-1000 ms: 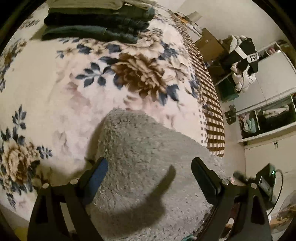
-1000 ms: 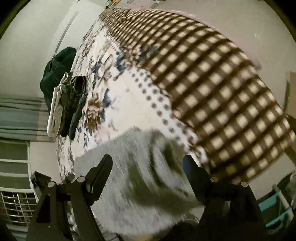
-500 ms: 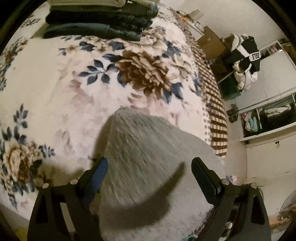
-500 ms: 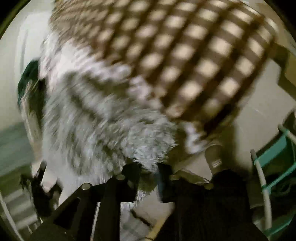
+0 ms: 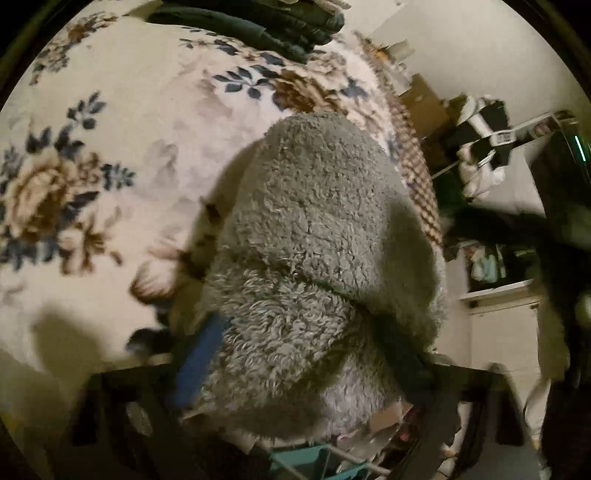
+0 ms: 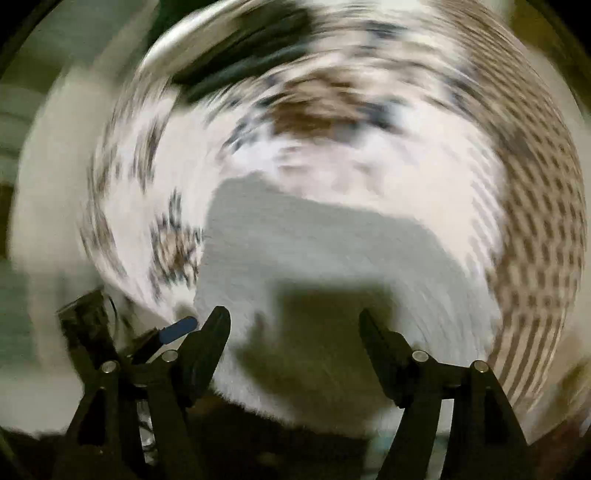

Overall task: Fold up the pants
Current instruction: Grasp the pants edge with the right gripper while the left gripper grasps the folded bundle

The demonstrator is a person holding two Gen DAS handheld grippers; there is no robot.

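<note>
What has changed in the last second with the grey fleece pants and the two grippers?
The right gripper shut on the hem of the grey fleece pants half a second ago, carried it over, and has now let go: it is open. A folded layer now lies over the lower one. The left gripper stayed astride the near end of the pants. The dark folded clothes and floral blanket are unchanged.

The floral bed cover [image 5: 155,155] carries grey fleece pants [image 5: 325,206] — and folded dark clothes [image 5: 258,22] at its far end.

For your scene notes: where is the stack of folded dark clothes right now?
In the left wrist view, the stack of folded dark clothes sits at the top centre, on the floral blanket's far edge, beyond the grey fleece pants.
</note>
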